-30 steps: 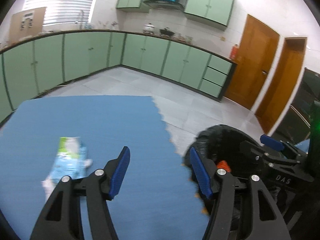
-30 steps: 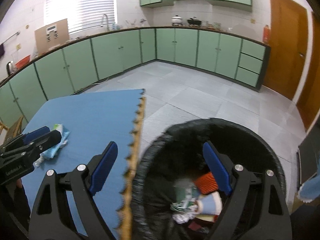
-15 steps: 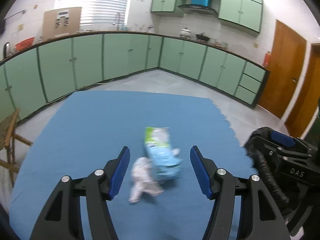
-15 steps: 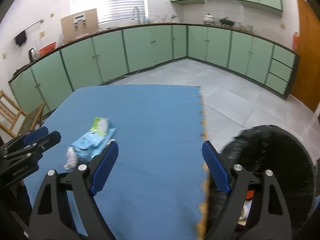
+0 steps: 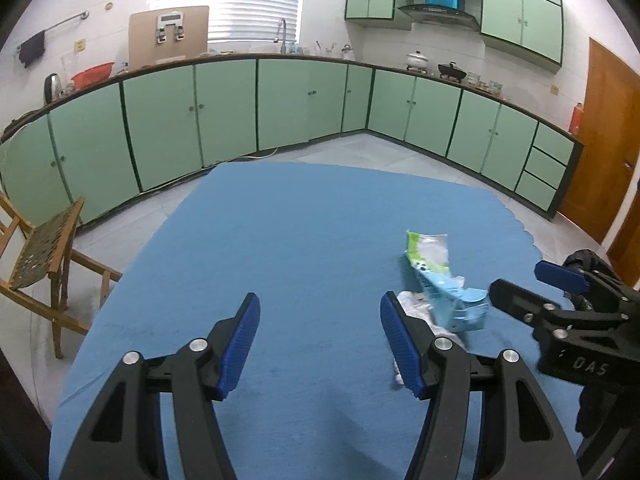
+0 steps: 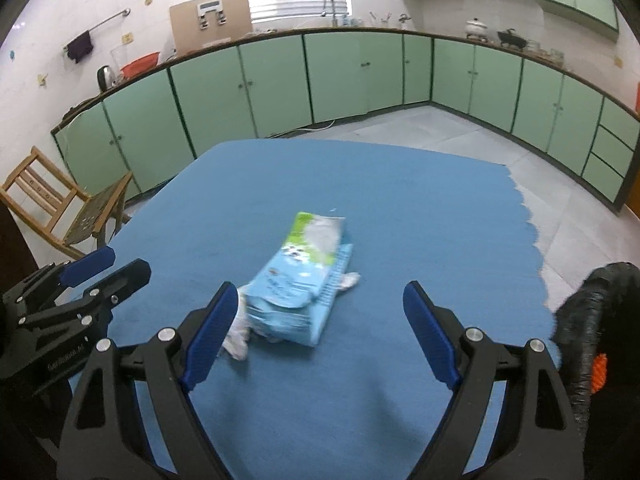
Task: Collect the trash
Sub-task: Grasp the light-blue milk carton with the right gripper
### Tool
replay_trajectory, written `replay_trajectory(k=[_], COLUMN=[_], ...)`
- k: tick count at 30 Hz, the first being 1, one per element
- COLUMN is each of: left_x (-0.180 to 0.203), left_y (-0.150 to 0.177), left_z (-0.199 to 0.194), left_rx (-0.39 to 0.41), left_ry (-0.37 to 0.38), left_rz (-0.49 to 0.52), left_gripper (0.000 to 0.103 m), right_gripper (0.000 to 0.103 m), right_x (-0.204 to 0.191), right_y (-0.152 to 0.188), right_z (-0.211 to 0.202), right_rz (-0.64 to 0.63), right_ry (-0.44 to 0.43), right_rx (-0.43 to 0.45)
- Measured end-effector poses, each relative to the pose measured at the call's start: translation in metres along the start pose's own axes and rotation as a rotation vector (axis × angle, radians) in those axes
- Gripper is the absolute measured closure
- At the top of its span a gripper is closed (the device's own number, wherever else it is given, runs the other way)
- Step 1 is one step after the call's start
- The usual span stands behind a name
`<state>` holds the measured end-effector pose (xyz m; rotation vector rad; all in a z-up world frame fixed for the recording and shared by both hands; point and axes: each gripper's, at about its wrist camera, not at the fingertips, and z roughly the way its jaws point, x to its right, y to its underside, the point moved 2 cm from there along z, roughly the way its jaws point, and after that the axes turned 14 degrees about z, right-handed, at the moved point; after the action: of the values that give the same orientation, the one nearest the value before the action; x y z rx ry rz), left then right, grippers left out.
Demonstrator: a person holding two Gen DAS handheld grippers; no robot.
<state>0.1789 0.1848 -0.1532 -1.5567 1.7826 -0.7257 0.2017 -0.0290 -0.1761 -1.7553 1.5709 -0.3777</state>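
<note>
A flattened light-blue and green carton (image 6: 298,284) is seen lying on the blue mat (image 6: 360,184), with a crumpled white tissue (image 6: 236,338) touching its near end. In the right wrist view the carton sits at about 11 o'clock from the right gripper (image 6: 320,334), whose blue pads are held wide apart with nothing pressed between them. The left gripper (image 5: 320,344) is likewise held apart and empty; the carton (image 5: 444,280) lies at its 2 o'clock. A black-lined trash bin (image 6: 592,320) is glimpsed at 3 o'clock, its contents hardly made out, perhaps something orange. A wooden chair (image 5: 44,248) stands at 9 o'clock.
</note>
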Motion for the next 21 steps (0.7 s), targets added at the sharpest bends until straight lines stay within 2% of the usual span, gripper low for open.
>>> replay_trajectory(k=[13,17,21], left_x=[-0.028,-0.029,-0.024], left_y=[0.013,0.014,0.014], left_z=[0.001,0.005,0.006], left_rx=[-0.006,-0.010,-0.012], left_ry=[-0.032,-0.023,-0.014], left_rz=[-0.037,-0.048,-0.044], left_gripper=[0.041,0.041,0.041], right_gripper=[0.026,0.033,0.056], right_x=[-0.017,-0.015,-0.007], right_y=[0.005,0.007,0.006], right_z=[0.043,0.050,0.054], right_rz=[-0.013,-0.012,0.011], right_ry=[0.074,0.081,0.067], right_rx=[-0.042,-0.057,-0.092])
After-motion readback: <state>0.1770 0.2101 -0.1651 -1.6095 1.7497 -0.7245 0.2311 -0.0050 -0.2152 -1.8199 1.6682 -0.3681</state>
